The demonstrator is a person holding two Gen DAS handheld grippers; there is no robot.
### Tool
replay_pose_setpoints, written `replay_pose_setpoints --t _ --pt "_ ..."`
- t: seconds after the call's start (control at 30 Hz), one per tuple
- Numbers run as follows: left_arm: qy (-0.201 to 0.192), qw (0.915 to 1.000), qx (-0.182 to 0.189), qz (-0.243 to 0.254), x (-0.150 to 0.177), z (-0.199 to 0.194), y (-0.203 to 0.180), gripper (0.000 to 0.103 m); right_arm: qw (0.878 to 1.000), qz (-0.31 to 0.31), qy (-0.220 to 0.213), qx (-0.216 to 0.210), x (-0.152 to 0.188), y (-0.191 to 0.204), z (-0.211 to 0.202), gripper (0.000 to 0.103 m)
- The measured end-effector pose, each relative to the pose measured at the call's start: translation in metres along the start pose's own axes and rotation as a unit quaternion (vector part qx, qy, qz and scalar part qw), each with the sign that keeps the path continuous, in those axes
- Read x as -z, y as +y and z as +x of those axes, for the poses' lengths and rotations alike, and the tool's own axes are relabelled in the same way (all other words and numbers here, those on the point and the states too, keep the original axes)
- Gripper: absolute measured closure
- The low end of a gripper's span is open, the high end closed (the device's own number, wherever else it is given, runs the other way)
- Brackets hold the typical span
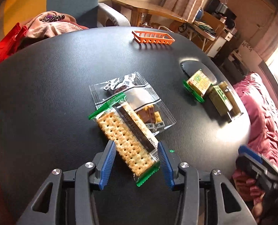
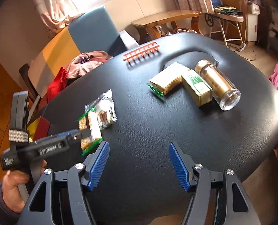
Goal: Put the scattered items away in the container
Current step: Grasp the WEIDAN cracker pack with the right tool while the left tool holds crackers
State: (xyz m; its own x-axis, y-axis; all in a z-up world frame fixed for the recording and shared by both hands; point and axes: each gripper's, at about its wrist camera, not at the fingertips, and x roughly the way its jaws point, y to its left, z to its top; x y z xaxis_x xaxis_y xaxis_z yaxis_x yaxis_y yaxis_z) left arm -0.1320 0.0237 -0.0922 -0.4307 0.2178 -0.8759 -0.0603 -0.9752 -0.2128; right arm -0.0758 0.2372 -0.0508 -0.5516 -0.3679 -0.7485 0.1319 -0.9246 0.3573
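1. On the black table (image 1: pixel 45 97), far edge: orange basket (image 1: pixel 153 36), well apart from everything else.
2. Cracker pack (image 1: pixel 126 140) lies between the left gripper (image 1: pixel 137 161) pads, long axis running diagonally away toward the basket; jaws half-wide, pads not visibly pressing.
3. Right gripper (image 2: pixel 139 166): wide, empty, farther off.
4. Clear bag (image 1: pixel 139 101) partly under the pack; contents unclear.

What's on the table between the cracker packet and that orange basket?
A clear bag of small bricks touches the cracker packet; beyond it, bare tabletop up to the orange basket, in the left wrist view.
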Motion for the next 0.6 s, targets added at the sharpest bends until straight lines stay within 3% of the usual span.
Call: replay_pose_setpoints --t 0.13,0.33,0.4,0.5,0.6 --pt "0.007 0.9996 -0.02 -0.02 -0.008 0.008 -0.001 0.056 1.0 0.009 0.0 0.005 -0.001 -0.005 0.003 0.036" --pt "0.013 0.9985 -0.053 0.002 -0.016 0.015 -0.01 0.055 1.0 0.002 -0.008 0.011 -0.018 -0.004 0.009 0.036" --pt "0.015 0.998 -0.06 0.011 -0.02 0.018 -0.014 0.054 1.0 -0.001 -0.015 0.008 -0.03 -0.002 0.011 0.036" --pt "0.026 0.9973 -0.066 0.022 -0.025 0.027 -0.018 0.043 1.0 -0.004 -0.028 0.013 -0.055 0.0 0.014 0.036" --pt "0.039 0.9976 -0.054 0.017 -0.024 0.034 -0.011 0.045 0.999 0.0 -0.032 0.02 -0.085 -0.005 0.024 0.036"
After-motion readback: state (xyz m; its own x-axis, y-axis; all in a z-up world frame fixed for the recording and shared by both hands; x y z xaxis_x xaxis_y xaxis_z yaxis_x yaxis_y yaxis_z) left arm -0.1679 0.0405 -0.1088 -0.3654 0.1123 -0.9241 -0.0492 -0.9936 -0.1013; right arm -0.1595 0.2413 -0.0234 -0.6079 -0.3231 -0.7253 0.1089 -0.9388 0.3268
